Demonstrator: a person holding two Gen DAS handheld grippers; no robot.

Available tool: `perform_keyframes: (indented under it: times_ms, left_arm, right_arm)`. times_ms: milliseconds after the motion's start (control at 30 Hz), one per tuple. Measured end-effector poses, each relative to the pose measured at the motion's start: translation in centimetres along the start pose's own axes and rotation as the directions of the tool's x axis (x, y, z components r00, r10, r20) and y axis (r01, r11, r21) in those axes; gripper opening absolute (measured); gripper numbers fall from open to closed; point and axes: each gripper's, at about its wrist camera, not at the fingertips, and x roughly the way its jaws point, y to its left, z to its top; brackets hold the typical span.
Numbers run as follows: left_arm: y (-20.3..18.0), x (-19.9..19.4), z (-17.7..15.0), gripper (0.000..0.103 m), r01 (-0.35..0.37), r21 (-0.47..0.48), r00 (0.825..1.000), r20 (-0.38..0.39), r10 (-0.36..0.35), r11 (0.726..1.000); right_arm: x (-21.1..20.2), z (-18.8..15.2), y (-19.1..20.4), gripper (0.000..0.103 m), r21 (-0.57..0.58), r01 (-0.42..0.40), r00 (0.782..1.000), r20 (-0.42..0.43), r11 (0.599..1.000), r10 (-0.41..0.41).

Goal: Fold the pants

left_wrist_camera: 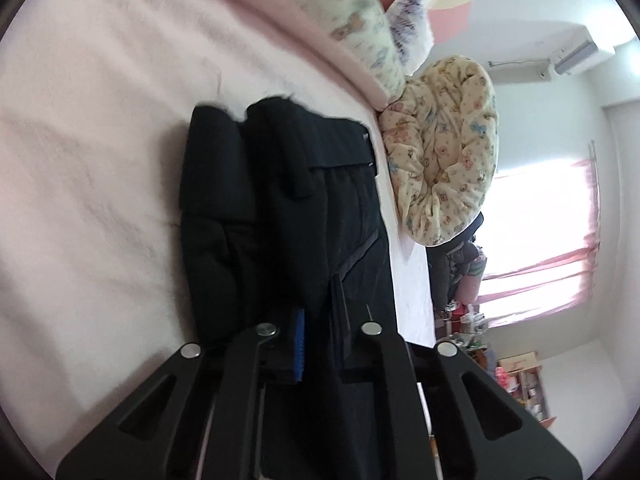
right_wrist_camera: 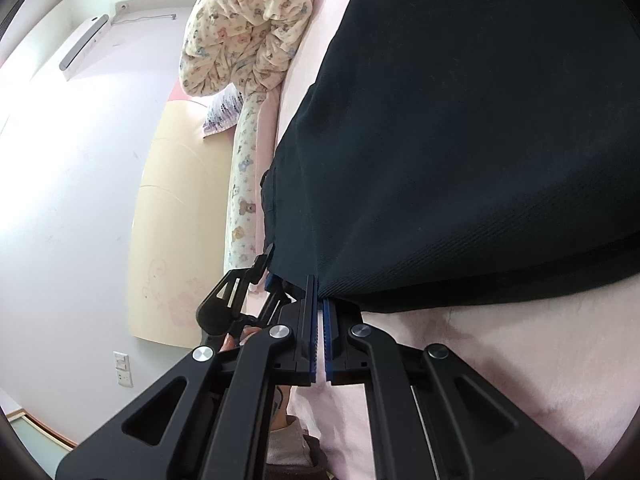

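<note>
Black pants (left_wrist_camera: 280, 200) lie folded lengthwise on the pink bed sheet (left_wrist_camera: 92, 160), waistband at the far end. My left gripper (left_wrist_camera: 319, 300) is shut on the near edge of the pants, with dark cloth bunched between its blue pad and the other finger. In the right wrist view the pants (right_wrist_camera: 480, 140) fill the upper right. My right gripper (right_wrist_camera: 320, 286) is shut, its tips pinching the pants' lower edge. The left gripper (right_wrist_camera: 269, 276) also shows there, gripping the same edge further left, with a hand (right_wrist_camera: 240, 336) behind it.
A rolled bear-print quilt (left_wrist_camera: 444, 152) and a long bear-print pillow (right_wrist_camera: 244, 200) lie along the bed's far side by a cream headboard (right_wrist_camera: 168, 220). The bed edge drops off beside cluttered shelves (left_wrist_camera: 516, 376) under a window with a pink curtain (left_wrist_camera: 560, 240).
</note>
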Motion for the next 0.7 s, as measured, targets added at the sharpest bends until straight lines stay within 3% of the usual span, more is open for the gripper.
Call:
perform_keyframes:
  times_ms: [200, 300, 433, 500, 567, 633, 700]
  left_arm:
    - [-1.3, -3.4, -1.1, 0.008, 0.007, 0.037, 0.996, 0.093, -0.011, 0.999]
    - [-0.5, -4.6, -1.9, 0.008, -0.014, 0.012, 0.993, 0.117, 0.013, 1.0]
    - [1.8, -3.1, -1.9, 0.017, -0.11, -0.043, 0.99, 0.082, 0.113, 0.993]
    - [2.4, -3.0, -1.7, 0.017, -0.089, -0.074, 0.993, 0.073, 0.094, 0.993]
    - [1.9, -4.1, -1.6, 0.023, -0.097, -0.069, 0.989, 0.107, 0.104, 0.993]
    - [2.1, -5.8, -1.6, 0.047, -0.126, -0.093, 0.973, 0.183, 0.141, 0.988]
    - [2.6, -8.4, -1.6, 0.063, -0.143, -0.166, 0.942, 0.281, 0.186, 0.976]
  right_arm:
    - [-0.8, -0.6, 1.3, 0.002, -0.049, -0.003, 1.0, 0.005, 0.999, 0.003]
    - [-1.1, -1.0, 1.3, 0.002, -0.066, 0.015, 1.0, -0.002, 0.998, -0.016]
    - [0.4, -1.0, -0.5, 0.003, -0.079, 0.122, 0.99, -0.068, 0.989, -0.127]
    - [0.5, -1.3, -0.9, 0.006, -0.081, 0.131, 0.985, -0.106, 0.988, -0.139]
    - [0.0, -1.7, 0.2, 0.006, -0.147, 0.157, 0.97, -0.162, 0.977, -0.18]
    - [-1.4, -2.0, 1.8, 0.006, -0.235, 0.147, 0.962, -0.192, 0.961, -0.195]
    - [-3.8, -1.1, 4.6, 0.006, -0.377, 0.181, 0.961, -0.13, 0.908, -0.245]
